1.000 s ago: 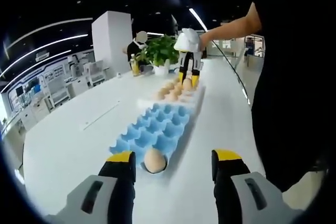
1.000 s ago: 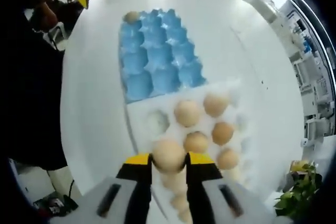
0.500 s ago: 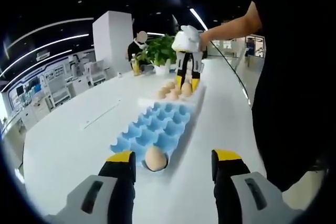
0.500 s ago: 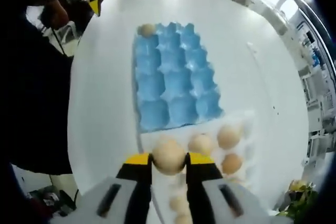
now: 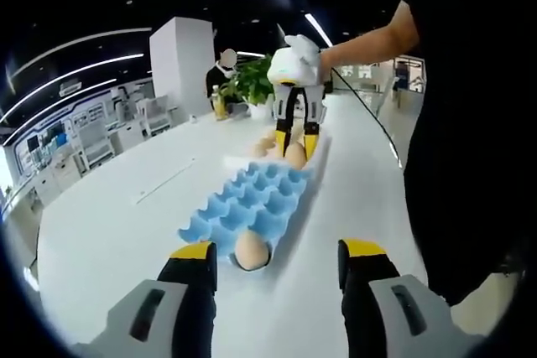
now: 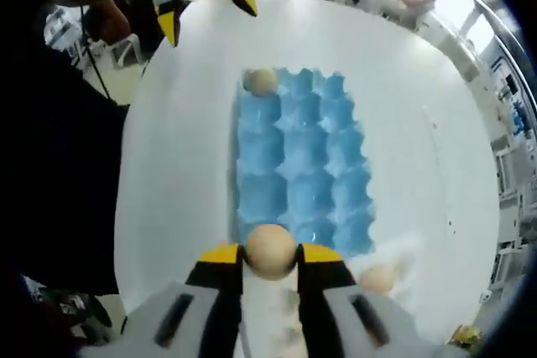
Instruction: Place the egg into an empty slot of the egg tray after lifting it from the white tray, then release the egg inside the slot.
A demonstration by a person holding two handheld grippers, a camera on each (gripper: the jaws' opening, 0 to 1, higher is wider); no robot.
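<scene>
My right gripper (image 6: 270, 256) is shut on a tan egg (image 6: 270, 251) and holds it in the air above the near end of the blue egg tray (image 6: 300, 165). One egg (image 6: 260, 82) sits in the tray's far corner slot. In the left gripper view that egg (image 5: 248, 251) lies in the nearest slot of the blue tray (image 5: 252, 203), just ahead of my open left gripper (image 5: 273, 259). Farther off, the right gripper (image 5: 295, 142) hangs with its egg (image 5: 295, 156) over the tray's far end. The white tray (image 5: 312, 150) with several eggs lies beyond it.
Everything rests on a long white table (image 5: 117, 215). A potted green plant (image 5: 253, 81) stands at its far end. A person in black (image 5: 470, 123) stands along the table's right side. An egg in the white tray (image 6: 379, 276) shows beside the right gripper.
The right gripper has carried its egg off the white tray and over the near end of the blue tray. The left gripper has stayed put.
</scene>
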